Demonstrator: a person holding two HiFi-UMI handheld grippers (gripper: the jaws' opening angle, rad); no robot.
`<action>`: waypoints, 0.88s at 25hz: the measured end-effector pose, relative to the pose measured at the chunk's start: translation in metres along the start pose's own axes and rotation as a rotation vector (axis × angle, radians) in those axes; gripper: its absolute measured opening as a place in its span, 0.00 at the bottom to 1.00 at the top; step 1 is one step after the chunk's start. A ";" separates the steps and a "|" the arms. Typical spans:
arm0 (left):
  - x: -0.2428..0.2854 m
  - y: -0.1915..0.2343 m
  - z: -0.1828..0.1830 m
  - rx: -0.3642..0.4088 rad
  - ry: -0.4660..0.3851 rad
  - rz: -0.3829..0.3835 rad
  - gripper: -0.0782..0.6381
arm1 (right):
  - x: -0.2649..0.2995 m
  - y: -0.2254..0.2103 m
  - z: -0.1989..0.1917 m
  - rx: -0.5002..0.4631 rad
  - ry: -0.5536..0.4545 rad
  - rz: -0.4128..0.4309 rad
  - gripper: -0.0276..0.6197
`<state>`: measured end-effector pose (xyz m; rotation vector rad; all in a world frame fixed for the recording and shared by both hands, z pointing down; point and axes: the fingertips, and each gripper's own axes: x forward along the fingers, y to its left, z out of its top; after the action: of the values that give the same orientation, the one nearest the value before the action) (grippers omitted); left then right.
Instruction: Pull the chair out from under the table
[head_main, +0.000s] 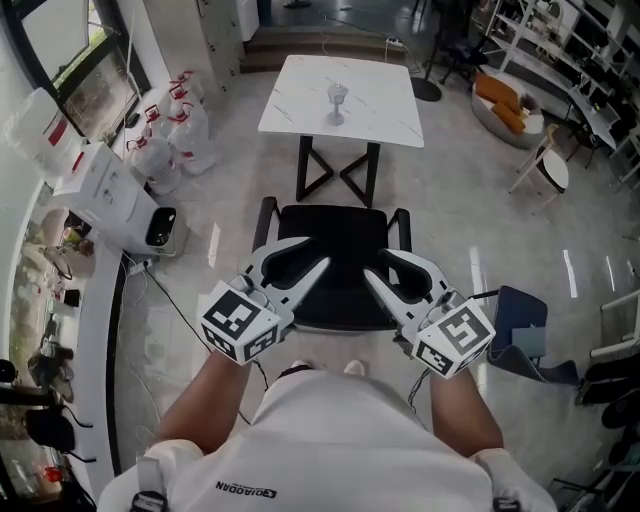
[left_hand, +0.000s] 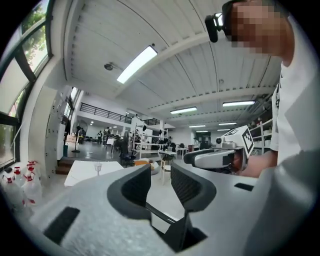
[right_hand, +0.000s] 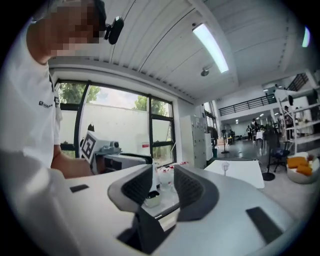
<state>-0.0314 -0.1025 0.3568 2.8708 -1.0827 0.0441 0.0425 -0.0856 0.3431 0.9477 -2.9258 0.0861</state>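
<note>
Person's shirt (head_main: 330, 440) sits lowest. Left gripper (head_main: 300, 265) and right gripper (head_main: 385, 270) hover level above the chair (head_main: 340, 240), jaws parted and empty, judged clear of it because the pull looks complete. Chair stands out from the table (head_main: 300, 100), near its legs (head_main: 338, 170). Glass (head_main: 337, 103) on top; bags (head_main: 175, 135) and white box (head_main: 115, 195) at left, not obstructing.

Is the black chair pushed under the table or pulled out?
Pulled out. The black chair sits on the near side of the white table, no part beneath the tabletop.
</note>
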 end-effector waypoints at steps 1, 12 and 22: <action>0.000 0.001 0.001 0.007 -0.004 0.003 0.29 | -0.001 -0.003 0.003 0.017 -0.022 -0.014 0.25; -0.004 0.004 0.006 0.006 -0.046 0.030 0.22 | -0.004 -0.013 0.005 0.052 -0.082 -0.049 0.11; -0.004 0.006 0.004 0.028 -0.042 0.042 0.12 | -0.004 -0.019 -0.002 0.092 -0.091 -0.059 0.05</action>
<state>-0.0383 -0.1042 0.3534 2.8860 -1.1588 0.0014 0.0568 -0.0983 0.3449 1.0782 -2.9964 0.1806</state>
